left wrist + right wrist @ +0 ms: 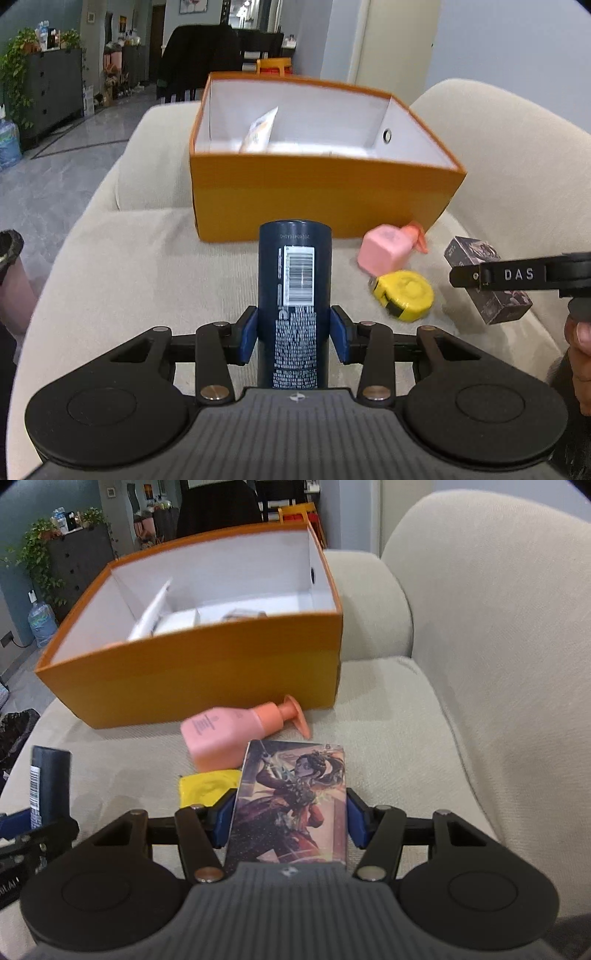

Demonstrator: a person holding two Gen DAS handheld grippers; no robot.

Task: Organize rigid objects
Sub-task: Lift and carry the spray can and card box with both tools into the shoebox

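My left gripper (294, 334) is shut on a dark blue can (294, 295) with a barcode label, held upright above the sofa seat. My right gripper (291, 821) is shut on a flat illustrated box (291, 797), lifted off the cushion; the same box (491, 291) shows at the right of the left wrist view. Ahead stands an open orange box (317, 192) with a white inside, holding a tube (258, 131) and other pale items. A pink pump bottle (225, 734) and a yellow tape measure (404, 293) lie on the cushion in front of it.
The beige sofa seat (388, 716) carries everything; its backrest (498, 609) rises on the right. A black bag (14, 727) lies at the left edge. Beyond the sofa are a dark chair (199, 55), a cabinet with plants (51, 85) and a water jug (9, 142).
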